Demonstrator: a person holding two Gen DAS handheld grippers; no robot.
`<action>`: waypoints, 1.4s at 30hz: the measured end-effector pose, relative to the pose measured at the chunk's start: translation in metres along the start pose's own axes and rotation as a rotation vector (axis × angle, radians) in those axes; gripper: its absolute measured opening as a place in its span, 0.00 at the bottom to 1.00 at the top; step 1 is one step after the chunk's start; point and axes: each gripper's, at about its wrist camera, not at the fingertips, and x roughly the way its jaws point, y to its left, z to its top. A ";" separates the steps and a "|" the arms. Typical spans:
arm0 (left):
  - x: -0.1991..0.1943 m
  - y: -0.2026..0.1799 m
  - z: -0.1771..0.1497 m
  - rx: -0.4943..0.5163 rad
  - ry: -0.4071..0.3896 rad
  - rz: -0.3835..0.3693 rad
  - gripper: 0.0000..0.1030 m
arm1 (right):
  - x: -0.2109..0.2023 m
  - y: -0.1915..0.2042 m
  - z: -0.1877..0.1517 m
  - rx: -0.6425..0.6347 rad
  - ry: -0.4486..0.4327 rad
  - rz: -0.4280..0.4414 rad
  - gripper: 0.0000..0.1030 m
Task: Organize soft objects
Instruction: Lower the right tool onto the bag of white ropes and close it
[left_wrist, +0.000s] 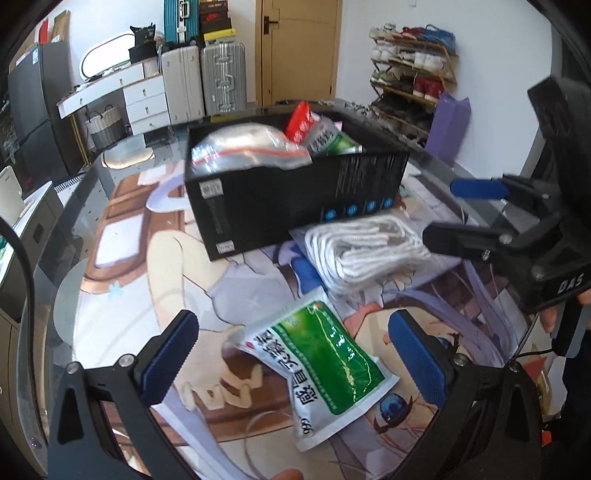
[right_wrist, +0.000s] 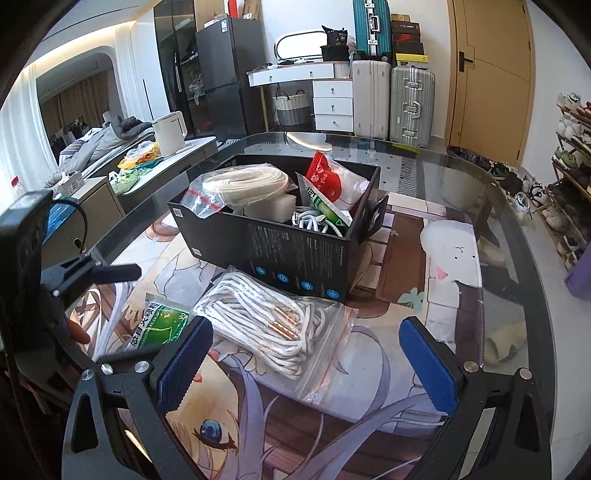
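Note:
A black box (left_wrist: 295, 199) (right_wrist: 295, 251) stands on the glass table. It holds a zip bag of rope (left_wrist: 247, 147) (right_wrist: 240, 188), a red pouch (left_wrist: 301, 122) (right_wrist: 323, 173) and a green packet (left_wrist: 327, 142). A clear zip bag of white rope (left_wrist: 365, 251) (right_wrist: 273, 332) lies in front of the box. A green and white sachet (left_wrist: 325, 369) (right_wrist: 159, 321) lies on the mat. My left gripper (left_wrist: 295, 362) is open, with the sachet between its fingers. My right gripper (right_wrist: 306, 362) is open just before the rope bag, and also shows in the left wrist view (left_wrist: 443, 210).
The glass table (right_wrist: 509, 206) carries an anime print mat (left_wrist: 147, 266). Suitcases (right_wrist: 391, 99), a white desk (right_wrist: 295, 75), a shoe rack (left_wrist: 410, 81) and a side counter with a kettle (right_wrist: 168, 133) stand around it.

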 end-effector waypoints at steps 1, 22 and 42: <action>0.002 -0.001 -0.001 0.001 0.009 0.004 1.00 | 0.001 0.000 0.000 0.002 0.002 0.001 0.99; 0.011 0.032 -0.003 0.003 0.105 0.035 1.00 | 0.030 0.010 -0.007 -0.050 0.088 0.029 0.99; 0.010 0.039 -0.004 -0.007 0.100 0.041 1.00 | 0.073 0.036 0.016 -0.240 0.217 0.144 0.99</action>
